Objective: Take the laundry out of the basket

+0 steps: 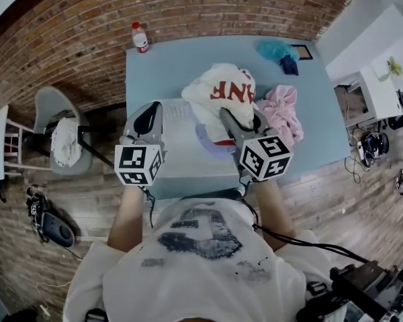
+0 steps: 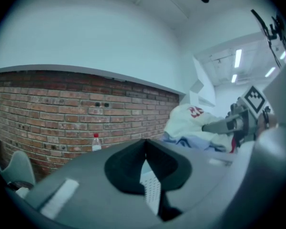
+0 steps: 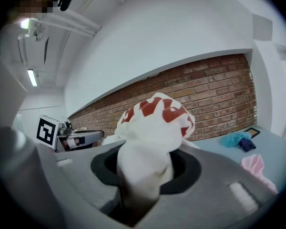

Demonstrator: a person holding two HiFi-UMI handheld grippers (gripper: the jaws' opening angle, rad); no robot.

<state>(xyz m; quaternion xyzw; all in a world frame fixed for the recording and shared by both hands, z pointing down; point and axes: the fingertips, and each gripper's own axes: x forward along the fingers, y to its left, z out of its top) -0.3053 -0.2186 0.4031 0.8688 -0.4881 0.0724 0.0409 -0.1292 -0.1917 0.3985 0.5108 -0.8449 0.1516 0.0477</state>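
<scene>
Grey plastic left gripper [image 1: 150,111], jaws pressed together with nothing in them, hangs at the left rim of the white perforated plastic basket [image 1: 178,144]. Beside it the right gripper [image 3: 144,163] pinches a thick fold of the white garment with red lettering [image 1: 218,89], which bulges over the basket's far end; whether its hem has cleared the basket I cannot tell. Just right of it, a crumpled pink garment [image 1: 283,113] lies on the pale blue table [image 1: 161,66]. Farther back are a teal cloth [image 1: 274,48], a red-capped clear bottle [image 1: 140,37] and the brick wall [image 1: 87,25].
</scene>
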